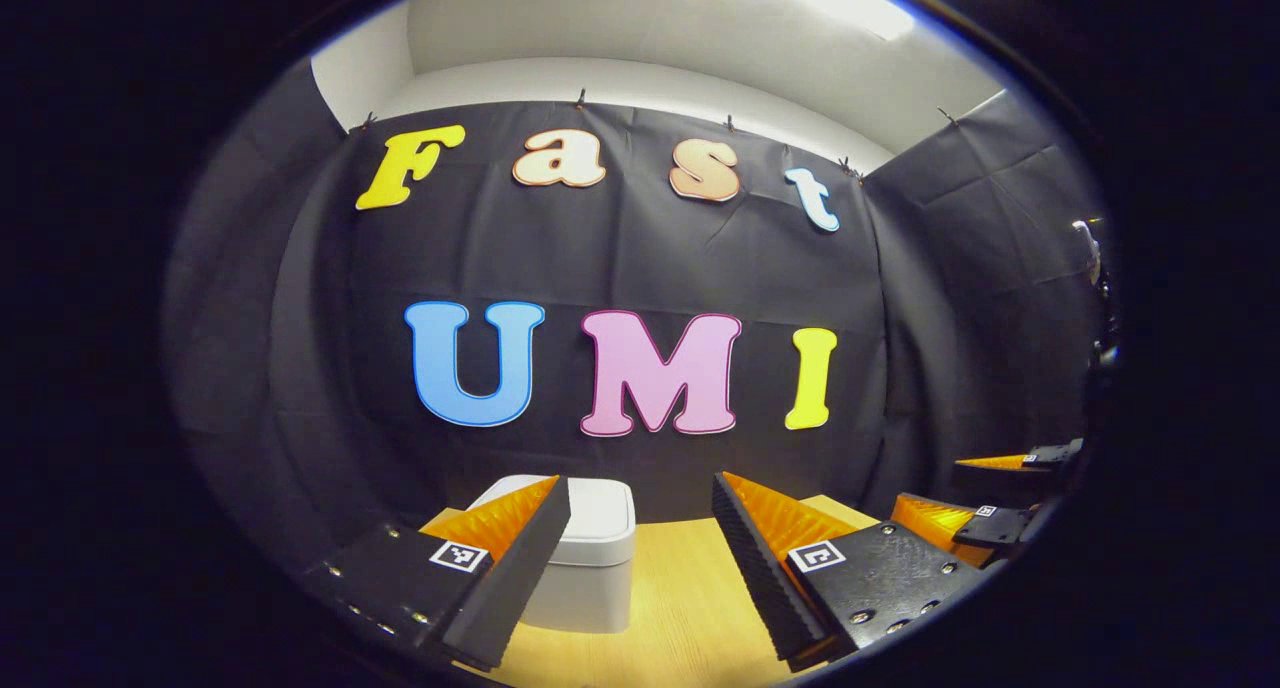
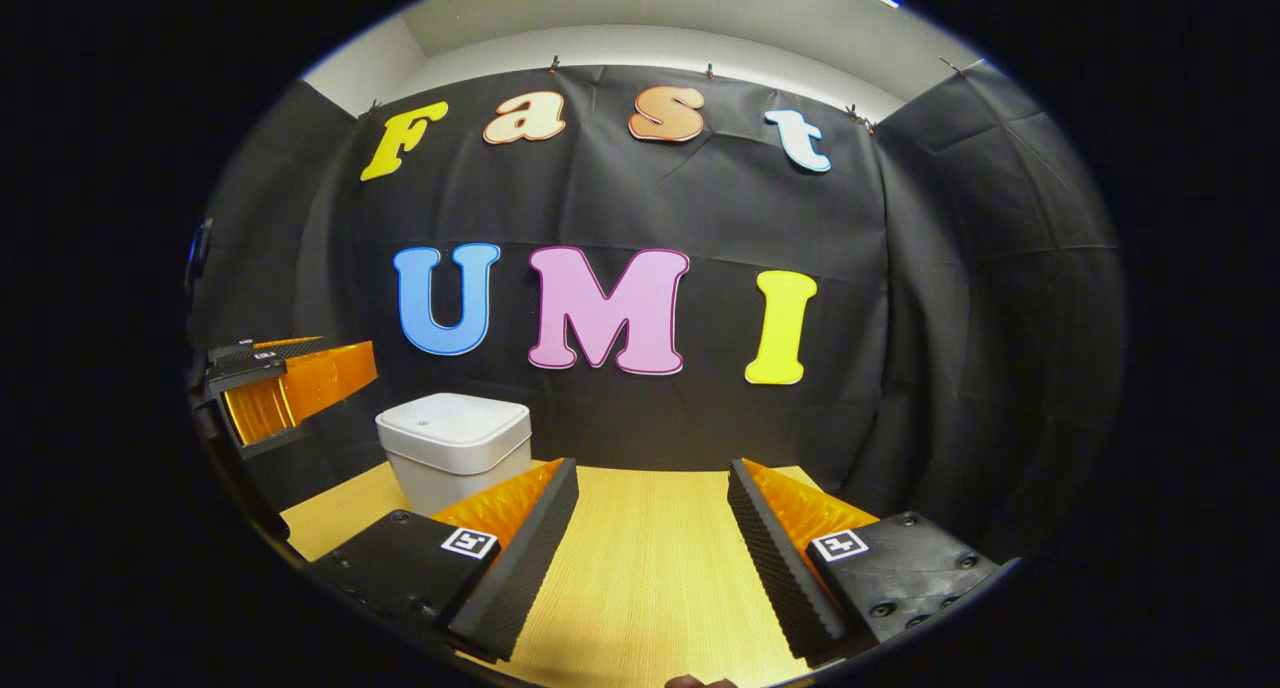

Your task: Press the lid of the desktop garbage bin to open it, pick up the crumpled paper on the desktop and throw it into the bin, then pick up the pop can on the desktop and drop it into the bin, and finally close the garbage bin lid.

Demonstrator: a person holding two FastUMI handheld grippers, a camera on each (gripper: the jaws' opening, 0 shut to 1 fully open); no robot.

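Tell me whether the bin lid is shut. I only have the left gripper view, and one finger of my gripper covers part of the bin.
Observer: It is shut. In the right gripper view the bin stands unobstructed on the desk, and its lid lies flat and closed.
Operator: Is there anything on top to aim at?
Observer: There is a small dot on the lid's top surface. I cannot tell whether it marks the press point.
Operator: Where does my gripper sit relative to the bin?
Observer: In that view the left gripper hangs at the bin's left side, higher than the lid.
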